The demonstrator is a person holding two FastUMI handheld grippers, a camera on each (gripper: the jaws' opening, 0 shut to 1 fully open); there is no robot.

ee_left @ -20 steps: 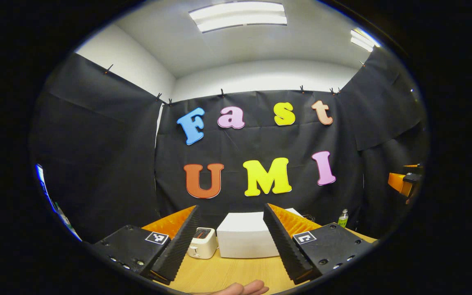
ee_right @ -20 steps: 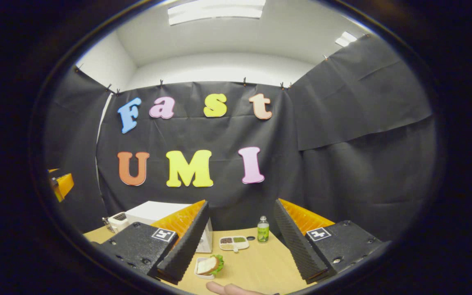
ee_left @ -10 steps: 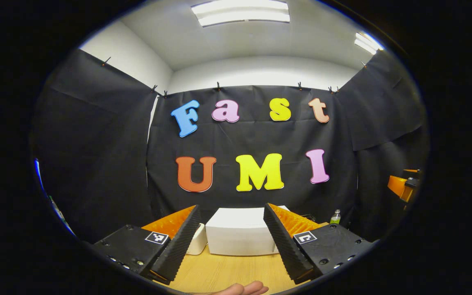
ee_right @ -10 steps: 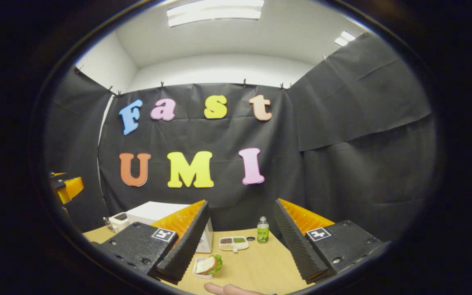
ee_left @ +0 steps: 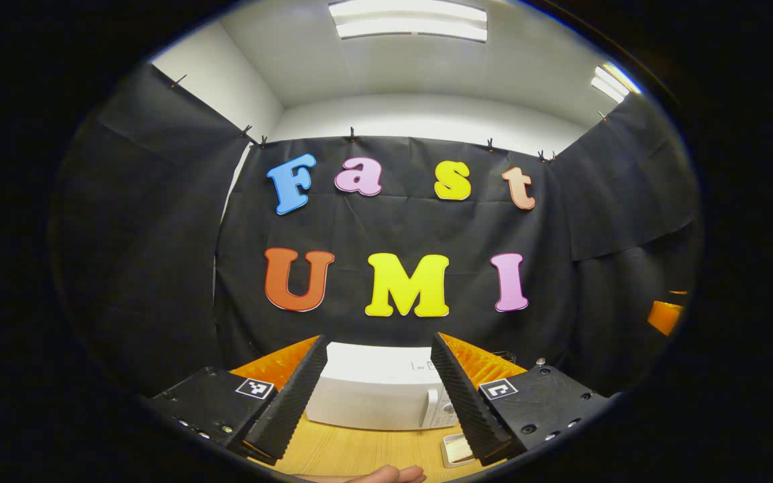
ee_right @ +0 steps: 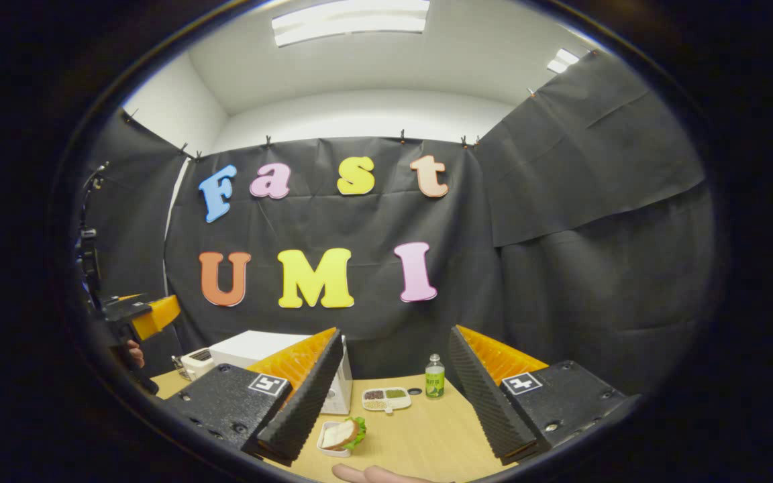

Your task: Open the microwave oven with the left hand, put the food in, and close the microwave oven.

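Left hand-held gripper (ee_left: 378,396) open, facing shut microwave (ee_left: 373,396).

Cloth-walled (ee_right: 594,201) test booth with strip lights (ee_right: 349,15).

sandwich tray (ee_right: 339,437) before microwave (ee_right: 272,362); bottle (ee_right: 434,385) right.

Bare table (ee_left: 359,449) before shut microwave (ee_left: 373,396)
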